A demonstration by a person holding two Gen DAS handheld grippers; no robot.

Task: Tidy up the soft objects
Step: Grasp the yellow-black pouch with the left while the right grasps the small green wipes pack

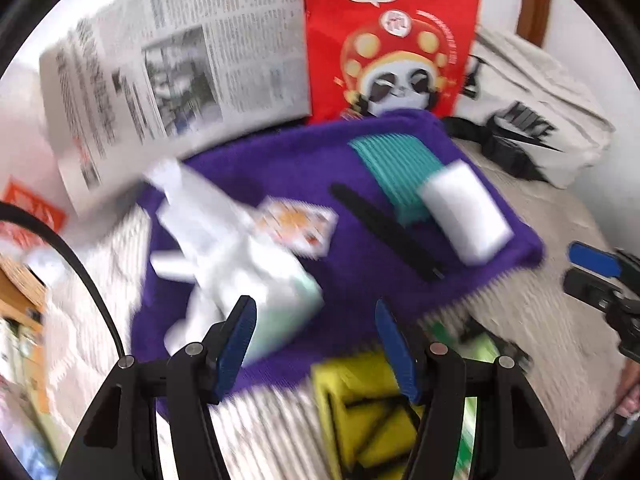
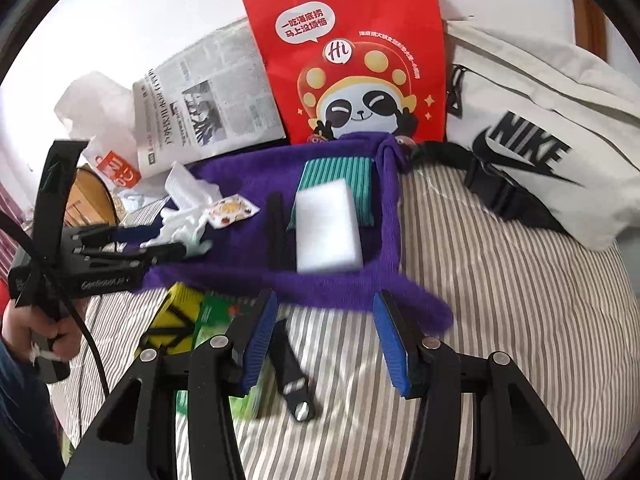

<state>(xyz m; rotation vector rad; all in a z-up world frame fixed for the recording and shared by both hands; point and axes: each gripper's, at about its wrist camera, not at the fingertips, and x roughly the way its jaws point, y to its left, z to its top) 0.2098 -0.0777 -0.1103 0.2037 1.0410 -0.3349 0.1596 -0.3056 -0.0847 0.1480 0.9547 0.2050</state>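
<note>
Spread flat on the striped bed (image 2: 500, 300), just in front of the red paper bag (image 2: 348, 48): purple towel (image 2: 240, 176), fuzzy, rumpled along its right edge, one corner trailing toward the camera. Lying on the purple towel: white sponge block (image 2: 328, 228) at centre-right, smooth and rectangular, overlapping a teal ribbed cloth (image 2: 340, 170) behind it; just left of the block, a narrow black strap (image 2: 275, 232); farther left, a small patterned packet (image 2: 232, 212) and crumpled white wrapping (image 2: 180, 224). Leaning behind the purple towel's left part, beside the red bag: a newspaper (image 2: 208, 104). Right of the purple towel, against the wall: a pale Nike bag (image 2: 540, 140) with a black buckle strap. Off the purple towel's near-left edge: a yellow box with black lines (image 2: 176, 316) and something green next to it, blurred.

Left tool (image 1: 316, 344): blue pads spread wide apart, pinching nothing, poised over the purple towel's near edge, left pad close to the crumpled white wrapping (image 1: 224, 264); contact not clear through the blur. From the right wrist view, seen side-on at the purple towel's left edge, tips at the wrapping.

Right tool (image 2: 324, 336): also spread wide, holding nothing, hovering over the bed just short of the purple towel's trailing corner. Between and below its pads, on the bed: a short black strap piece (image 2: 290, 364).
</note>
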